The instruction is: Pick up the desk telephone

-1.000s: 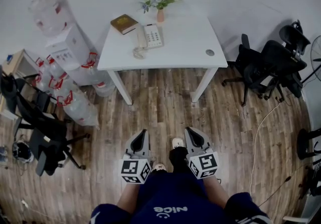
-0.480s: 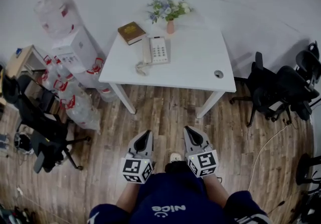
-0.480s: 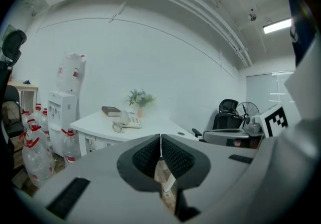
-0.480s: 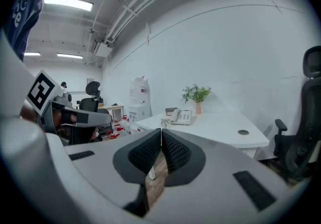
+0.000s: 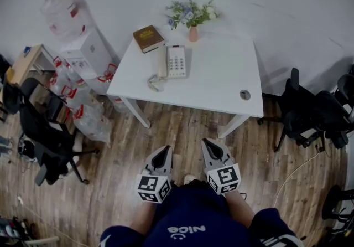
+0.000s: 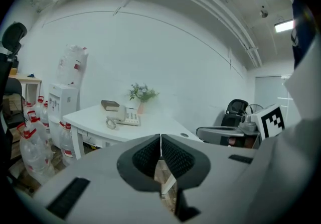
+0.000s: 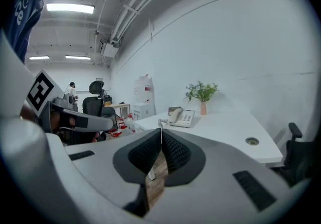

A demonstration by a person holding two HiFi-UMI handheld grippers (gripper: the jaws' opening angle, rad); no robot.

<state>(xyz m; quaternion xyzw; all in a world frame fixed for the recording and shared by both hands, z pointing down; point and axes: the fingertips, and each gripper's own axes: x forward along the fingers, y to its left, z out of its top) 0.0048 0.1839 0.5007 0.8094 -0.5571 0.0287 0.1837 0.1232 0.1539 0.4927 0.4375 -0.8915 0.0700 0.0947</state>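
A white desk telephone (image 5: 172,62) with its handset on the cradle and a coiled cord lies on the white table (image 5: 221,88), toward the back left. It also shows far off as the telephone (image 6: 125,116) in the left gripper view and as the telephone (image 7: 181,117) in the right gripper view. My left gripper (image 5: 165,152) and right gripper (image 5: 208,144) are held side by side over the wooden floor, well short of the table's front edge. Both are shut with nothing between the jaws.
A brown book (image 5: 148,38) and a small vase of flowers (image 5: 192,19) stand behind the telephone. A water dispenser (image 5: 88,55) and several water bottles (image 5: 83,113) crowd the table's left. Black office chairs stand at the left (image 5: 47,140) and right (image 5: 315,113).
The table and telephone have come nearer and lower in the head view as I walked toward them. Both grippers stay shut and keep their place before me.
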